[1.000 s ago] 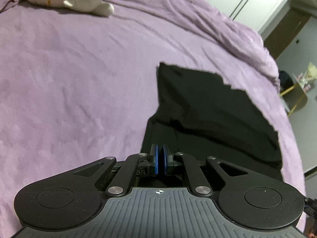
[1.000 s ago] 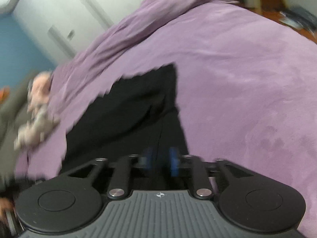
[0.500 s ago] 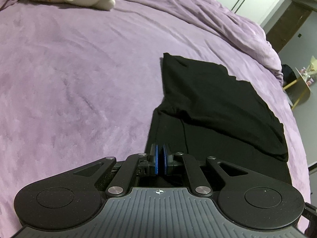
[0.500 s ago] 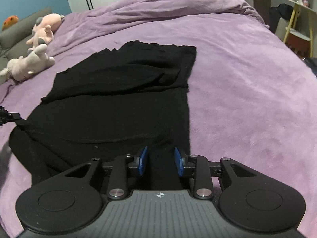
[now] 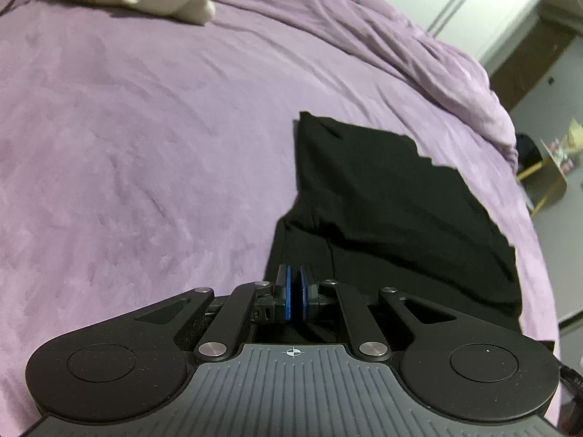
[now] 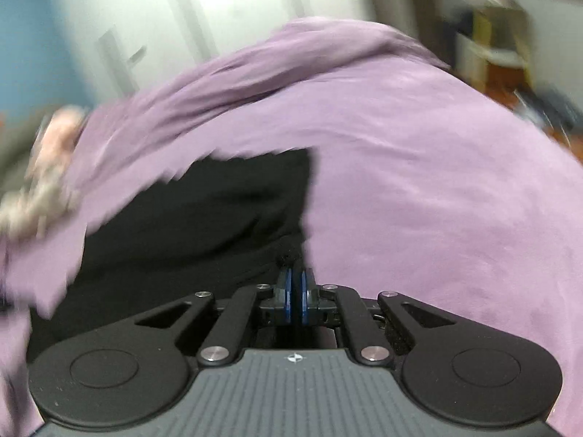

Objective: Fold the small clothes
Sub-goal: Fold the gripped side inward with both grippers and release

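From my left gripper [image 5: 296, 293] I see the black cloth [image 5: 393, 211] on the purple bed [image 5: 127, 145], its far part already folded over, jaws together on its near edge; my right gripper's [image 6: 296, 293] blurry view shows jaws pinching the other edge, so more folding is left.

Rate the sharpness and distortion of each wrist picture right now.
Left wrist view: mostly sharp, with fisheye bending of the purple blanket; black garment edge jagged. Right wrist view: heavy motion blur smears the garment's edge, wardrobe doors and plush toys; only the right gripper stays crisp.
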`<move>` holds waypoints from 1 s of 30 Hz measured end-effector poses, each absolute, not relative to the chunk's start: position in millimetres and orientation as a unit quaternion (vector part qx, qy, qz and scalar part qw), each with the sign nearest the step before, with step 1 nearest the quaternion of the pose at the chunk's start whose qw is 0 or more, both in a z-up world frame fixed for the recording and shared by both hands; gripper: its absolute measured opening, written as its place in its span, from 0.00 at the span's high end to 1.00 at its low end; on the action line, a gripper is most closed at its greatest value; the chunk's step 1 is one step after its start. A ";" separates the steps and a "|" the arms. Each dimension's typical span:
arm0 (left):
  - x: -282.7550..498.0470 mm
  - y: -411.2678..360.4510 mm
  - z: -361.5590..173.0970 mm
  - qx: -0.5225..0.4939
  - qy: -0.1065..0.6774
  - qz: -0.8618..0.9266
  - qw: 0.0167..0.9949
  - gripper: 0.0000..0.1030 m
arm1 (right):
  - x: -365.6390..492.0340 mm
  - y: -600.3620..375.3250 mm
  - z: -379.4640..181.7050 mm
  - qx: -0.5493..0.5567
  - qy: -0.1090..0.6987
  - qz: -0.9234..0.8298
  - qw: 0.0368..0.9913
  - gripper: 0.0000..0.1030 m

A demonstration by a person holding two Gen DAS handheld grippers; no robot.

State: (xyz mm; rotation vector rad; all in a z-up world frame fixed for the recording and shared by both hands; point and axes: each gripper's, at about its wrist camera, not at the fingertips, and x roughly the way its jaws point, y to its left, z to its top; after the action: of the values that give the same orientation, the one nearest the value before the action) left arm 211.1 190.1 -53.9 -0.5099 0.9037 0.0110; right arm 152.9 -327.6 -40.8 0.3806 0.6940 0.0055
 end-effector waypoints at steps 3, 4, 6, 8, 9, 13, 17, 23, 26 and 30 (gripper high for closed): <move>217.9 191.2 -59.3 -0.249 0.436 0.021 0.865 0.93 | 167.1 -351.5 -54.6 0.260 0.361 -0.036 0.895 0.95; 219.1 192.4 -61.6 -0.255 0.436 0.020 0.863 0.92 | 170.4 -354.3 -61.1 0.268 0.372 -0.042 0.888 0.95; 218.6 196.3 -65.3 -0.271 0.433 0.019 0.859 0.85 | 176.3 -357.1 -72.3 0.277 0.392 -0.048 0.876 0.94; 216.2 199.8 -67.5 -0.274 0.427 0.009 0.862 0.79 | 174.3 -362.3 -78.0 0.300 0.386 -0.050 0.871 0.92; 214.5 201.6 -67.9 -0.270 0.424 0.004 0.865 0.75 | 172.4 -365.2 -78.9 0.312 0.382 -0.050 0.869 0.89; 204.7 210.1 -66.8 -0.249 0.407 -0.026 0.878 0.64 | 167.4 -366.4 -77.6 0.321 0.378 -0.031 0.868 0.79; 196.4 210.5 -65.7 -0.232 0.397 -0.076 0.885 0.49 | 163.0 -359.6 -73.2 0.286 0.376 0.017 0.881 0.57; 197.6 174.7 -61.7 -0.123 0.387 -0.131 0.904 0.41 | 164.3 -346.0 -71.8 0.252 0.377 0.046 0.890 0.51; 209.3 164.1 -65.6 -0.101 0.391 -0.122 0.907 0.41 | 164.6 -341.0 -70.1 0.233 0.374 0.046 0.897 0.52; 217.8 151.3 -69.1 -0.054 0.385 -0.132 0.912 0.48 | 167.3 -332.0 -68.4 0.194 0.372 0.052 0.906 0.67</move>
State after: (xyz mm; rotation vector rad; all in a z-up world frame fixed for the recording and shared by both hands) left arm 217.8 151.3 -69.1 -0.1108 0.7936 -0.2717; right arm 167.3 -332.0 -68.4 0.4012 0.7680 0.1072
